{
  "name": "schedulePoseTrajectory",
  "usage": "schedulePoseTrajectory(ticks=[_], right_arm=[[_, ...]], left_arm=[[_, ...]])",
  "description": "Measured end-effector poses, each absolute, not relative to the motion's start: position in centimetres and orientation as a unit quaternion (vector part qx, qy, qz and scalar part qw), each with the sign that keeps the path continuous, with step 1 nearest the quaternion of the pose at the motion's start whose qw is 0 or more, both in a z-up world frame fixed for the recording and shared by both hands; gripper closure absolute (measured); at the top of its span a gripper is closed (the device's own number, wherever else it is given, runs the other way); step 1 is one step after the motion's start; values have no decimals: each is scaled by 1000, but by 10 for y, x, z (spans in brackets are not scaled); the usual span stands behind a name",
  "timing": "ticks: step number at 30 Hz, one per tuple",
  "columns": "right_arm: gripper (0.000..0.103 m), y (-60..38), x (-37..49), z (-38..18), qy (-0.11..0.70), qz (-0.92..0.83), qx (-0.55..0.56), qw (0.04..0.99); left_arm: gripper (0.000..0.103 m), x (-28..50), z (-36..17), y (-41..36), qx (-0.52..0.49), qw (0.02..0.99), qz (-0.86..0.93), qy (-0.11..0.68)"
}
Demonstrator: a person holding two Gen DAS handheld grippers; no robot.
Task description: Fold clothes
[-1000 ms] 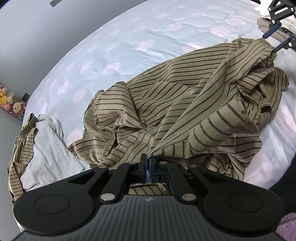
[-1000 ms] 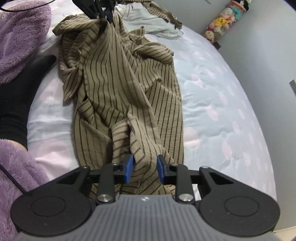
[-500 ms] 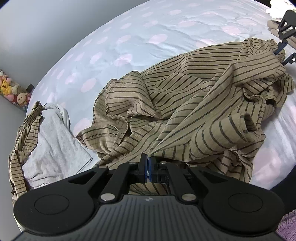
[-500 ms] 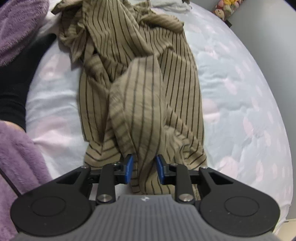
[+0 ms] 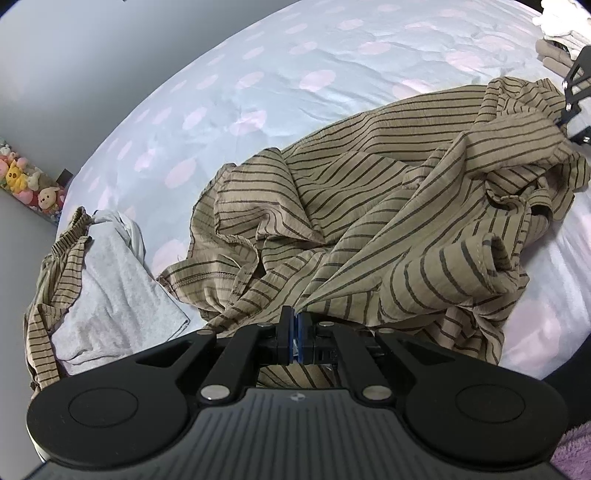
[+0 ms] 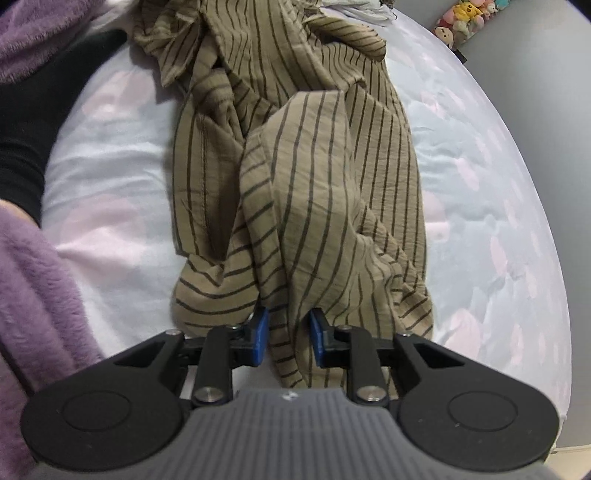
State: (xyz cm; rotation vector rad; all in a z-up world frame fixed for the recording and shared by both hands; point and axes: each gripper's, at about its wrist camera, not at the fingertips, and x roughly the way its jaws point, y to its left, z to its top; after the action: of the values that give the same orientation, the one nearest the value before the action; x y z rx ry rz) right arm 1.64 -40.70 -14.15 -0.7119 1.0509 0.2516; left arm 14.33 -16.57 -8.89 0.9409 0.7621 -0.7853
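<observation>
A tan garment with dark stripes [image 5: 369, 206] lies crumpled across the bed. My left gripper [image 5: 296, 321] is shut on a pinched edge of it at the near side. The same striped garment [image 6: 317, 177] runs away from my right gripper [image 6: 289, 332], whose blue pads [image 6: 260, 332] clamp a thick bunch of the cloth. Loose cloth humps up just in front of the right gripper. In the left wrist view the right gripper [image 5: 572, 107] shows at the far right edge, at the garment's other end.
The bed sheet [image 5: 258, 85] is pale blue with pink spots. A grey garment [image 5: 110, 288] and another striped piece [image 5: 55, 266] lie at the left. Folded clothes [image 5: 554, 51] sit far right. A purple fleece sleeve [image 6: 37, 295] and a black sock [image 6: 22, 122] border the bed; plush toys [image 6: 461, 18] line the wall.
The two grippers have come closer together. The cloth between them, taut a second ago, has gone slack and piled into folds on the bed.
</observation>
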Motion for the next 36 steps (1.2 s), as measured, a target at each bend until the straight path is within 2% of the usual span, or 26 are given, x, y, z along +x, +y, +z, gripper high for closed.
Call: schedulePoseTrajectory(ticks=[2,5,14,20,23,26,31,33,36], right_arm=[[96,-407,17,-147,491,113,-337,795],[99,-409,10,-137,478,109,-339,803],[102,-469,-7,-102,493,-32,-284,822],[101,-478,-3,-109,510,-42,-283,811],[100,-472,-4,-110,506,-34,-303,807],[94,-457,-12,-97,487,-19,-337,806],[93,-428,-24,-78,453,13,-395,799],[80,-412,-24,-78,446,41,-424,787],[76,-394,-21,-84,442,79,-450,772]], left_arm=[[103,141,-84,-165,433,752,-358,345],[103,139,-78,-163,434,755,-355,340],[103,122,-80,-181,441,744,-386,321],[103,120,-79,-198,451,739,-391,313],[103,124,-81,-202,456,736,-388,314],[103,124,-83,-202,456,736,-390,313],[103,123,-87,-202,457,734,-394,311],[103,124,-88,-201,457,734,-395,311],[103,126,-88,-198,455,735,-395,312]])
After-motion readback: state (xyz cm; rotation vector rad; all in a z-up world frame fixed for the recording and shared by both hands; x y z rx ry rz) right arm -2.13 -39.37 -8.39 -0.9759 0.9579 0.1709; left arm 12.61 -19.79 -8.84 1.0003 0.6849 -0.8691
